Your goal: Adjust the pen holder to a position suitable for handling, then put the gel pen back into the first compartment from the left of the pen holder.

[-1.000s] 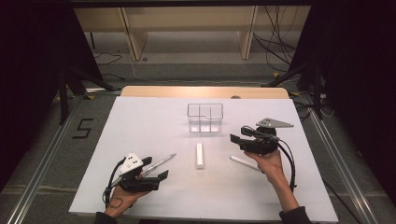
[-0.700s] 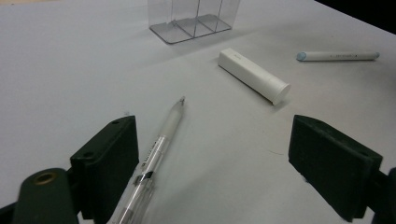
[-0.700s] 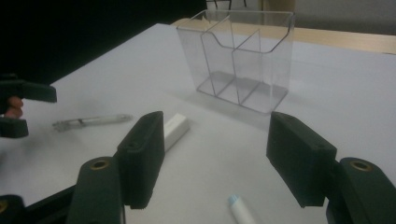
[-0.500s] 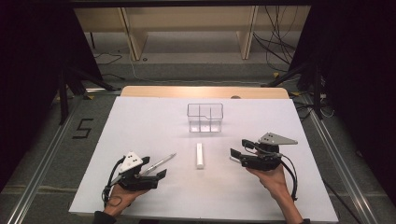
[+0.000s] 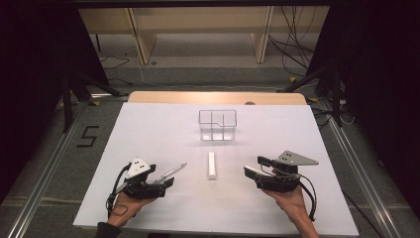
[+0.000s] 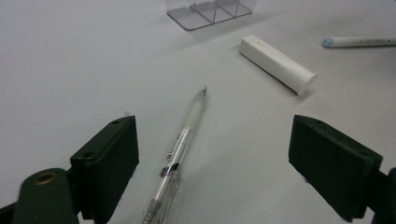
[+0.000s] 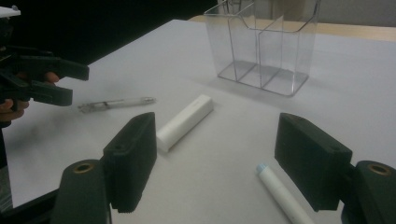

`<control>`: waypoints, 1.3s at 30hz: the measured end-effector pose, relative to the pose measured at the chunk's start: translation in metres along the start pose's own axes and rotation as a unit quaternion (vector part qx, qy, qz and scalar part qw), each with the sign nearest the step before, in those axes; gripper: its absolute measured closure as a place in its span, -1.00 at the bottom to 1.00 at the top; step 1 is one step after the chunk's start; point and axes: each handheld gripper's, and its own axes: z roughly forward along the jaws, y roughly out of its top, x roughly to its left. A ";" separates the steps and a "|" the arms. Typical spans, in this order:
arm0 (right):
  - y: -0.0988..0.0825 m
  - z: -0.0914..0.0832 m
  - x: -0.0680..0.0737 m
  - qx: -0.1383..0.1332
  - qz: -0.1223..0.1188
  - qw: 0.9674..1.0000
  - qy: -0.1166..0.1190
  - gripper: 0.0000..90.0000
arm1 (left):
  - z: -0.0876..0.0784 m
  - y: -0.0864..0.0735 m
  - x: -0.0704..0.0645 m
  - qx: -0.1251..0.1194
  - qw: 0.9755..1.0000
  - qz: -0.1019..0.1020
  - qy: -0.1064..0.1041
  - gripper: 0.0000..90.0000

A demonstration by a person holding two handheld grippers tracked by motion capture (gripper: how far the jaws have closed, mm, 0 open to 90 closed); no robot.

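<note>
The white pen with the blue tip (image 7: 283, 196) lies flat on the white table (image 5: 148, 134), between the jaws of the right gripper (image 7: 229, 163), which have just been opening and stand wide, not touching it. It lies closer to one jaw, so a squeeze could push it sideways and it might roll away. The left gripper (image 6: 224, 172) is wide too, with the clear pen (image 6: 180, 149) under it, free. The white tube (image 5: 212, 165) lies between them, and the clear box (image 5: 218, 125) waits behind.

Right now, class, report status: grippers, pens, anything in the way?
Left gripper open, fingers astride clear pen. Right gripper just opening, white pen lying between. White tube mid-table, organizer unblocked.
</note>
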 end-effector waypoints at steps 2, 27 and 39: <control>-0.002 -0.002 0.001 0.000 0.004 1.000 0.000 -0.34 | 0.000 0.001 0.000 0.008 1.000 0.003 0.001 -0.65; -0.017 -0.009 0.011 0.008 0.007 1.000 0.005 -0.42 | 0.002 0.020 0.024 0.109 0.994 0.025 0.014 -0.64; -0.020 -0.012 0.013 0.011 0.005 1.000 0.005 -0.47 | 0.012 0.034 0.028 0.152 0.987 0.053 0.027 -0.63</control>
